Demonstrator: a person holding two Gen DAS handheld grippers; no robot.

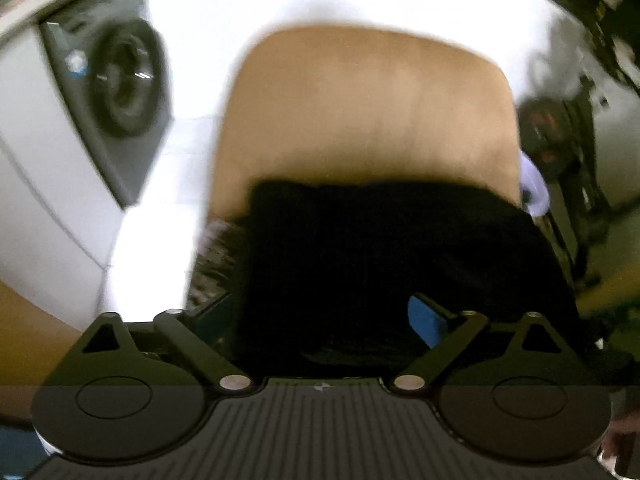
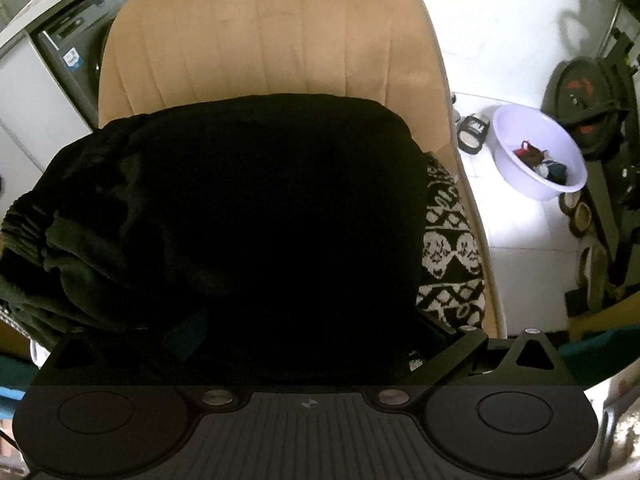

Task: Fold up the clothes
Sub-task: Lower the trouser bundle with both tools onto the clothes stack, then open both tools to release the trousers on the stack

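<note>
A black garment [image 2: 248, 208] lies folded in a thick bundle on the seat of a tan padded chair [image 2: 272, 40]. A gathered cuff or waistband sticks out at its left side. Under it, a black-and-white skull-patterned garment [image 2: 452, 248] shows at the right edge. My right gripper [image 2: 312, 332] hangs just above the near edge of the black bundle, open wide, with nothing pinched. In the blurred left wrist view, the black garment [image 1: 400, 260] fills the space under my left gripper [image 1: 320, 312], which is open, its blue pad [image 1: 424, 320] bare. The chair back [image 1: 368, 104] rises behind.
A washing machine [image 1: 120, 80] stands left of the chair. On the white tiled floor to the right are a white basin [image 2: 516, 128] holding small items, a sandal [image 2: 474, 130] and dark weight plates [image 2: 584, 96].
</note>
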